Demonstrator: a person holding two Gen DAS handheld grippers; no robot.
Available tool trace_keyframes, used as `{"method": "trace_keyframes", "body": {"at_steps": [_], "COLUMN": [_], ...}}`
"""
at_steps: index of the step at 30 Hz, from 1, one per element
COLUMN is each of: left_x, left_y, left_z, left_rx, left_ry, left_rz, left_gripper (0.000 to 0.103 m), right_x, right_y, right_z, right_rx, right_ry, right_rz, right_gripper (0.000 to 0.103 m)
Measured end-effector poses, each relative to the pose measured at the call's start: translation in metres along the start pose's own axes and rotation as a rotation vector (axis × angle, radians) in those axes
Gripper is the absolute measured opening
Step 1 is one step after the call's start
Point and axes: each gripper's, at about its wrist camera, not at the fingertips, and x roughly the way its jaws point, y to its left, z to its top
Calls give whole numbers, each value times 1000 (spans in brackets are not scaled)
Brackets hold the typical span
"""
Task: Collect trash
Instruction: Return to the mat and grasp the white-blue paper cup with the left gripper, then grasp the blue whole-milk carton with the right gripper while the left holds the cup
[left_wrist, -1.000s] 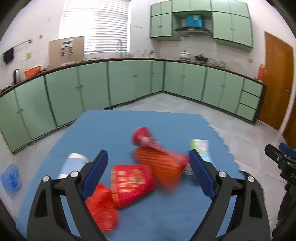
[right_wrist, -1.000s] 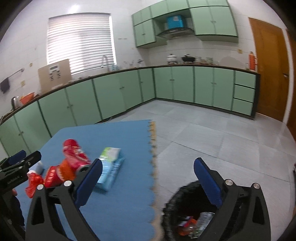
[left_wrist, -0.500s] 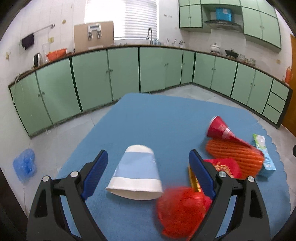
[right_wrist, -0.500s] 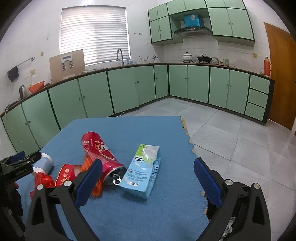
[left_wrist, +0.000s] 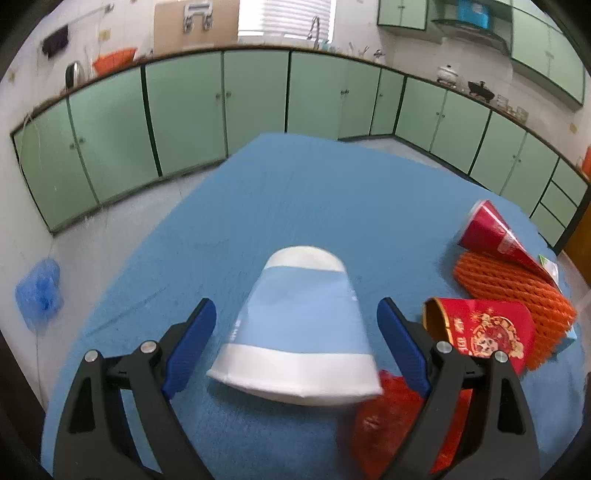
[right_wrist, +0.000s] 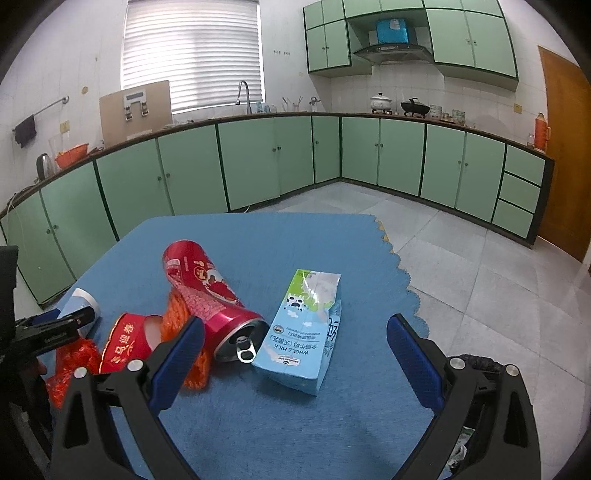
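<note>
The paper cup lies on its side on the blue mat, right between the wide-apart fingers of the left claw. Nothing is gripped yet. Its long way runs from 6 o'clock to 12 o'clock in the left view, with the open mouth at 6 and the bottom at 12. It looks light and thin and would squash easily, so a gentle pinch across the middle seems best. The right claw is apart too, over the milk box.
</note>
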Motion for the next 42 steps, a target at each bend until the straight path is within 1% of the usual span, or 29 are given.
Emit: {"method": "trace_keyframes", "body": {"at_steps": [2,3,4,6,10,12,19,22,24,26,28,31,36,40,42], "left_x": [8,11,13,12,3,-2,-35,-47,-53,-56,-56,-52,-50,-48,-48], "left_y": [9,11,14,16,11,8,6,-4,-14,-32,-51,-71,-88,-86,-84], "left_z": [2,2,3,3,2,2,15,22,21,17,12,2,-2,-7,-7], "left_rx": [-22,-30,-42,-48,-16,-13,-24,-17,-3,25,54,85,108,107,104], "left_ry": [30,40,51,45,6,-8,-98,-112,-112,-104,-94,-78,-78,-75,-73], "left_rz": [-21,-30,-44,-51,-40,-38,-44,-69,-94,-130,-165,-197,-206,-196,-194], "left_gripper": [82,76,75,72,63,61,59,59,59,59,59,59,59,59,59], "right_x": [3,4,6,8,13,13,18,23,25,28,31,35,38,36,33], "right_y": [2,3,3,3,2,2,-2,-2,-2,-2,-1,-2,-8,-16,-20], "right_z": [0,-1,-1,-2,-4,-4,-8,-9,-9,-10,-12,-13,-14,-14,-13], "right_rx": [-7,-12,-12,-7,4,5,29,24,27,24,18,12,6,3,14], "right_ry": [7,13,17,24,36,33,50,61,68,80,93,113,134,133,126], "right_rz": [-7,-13,-16,-21,-35,-40,-67,-85,-90,-99,-106,-111,-129,-169,-162], "right_gripper": [97,97,97,97,97,97,97,97,95,94,93,91,89,88,88]}}
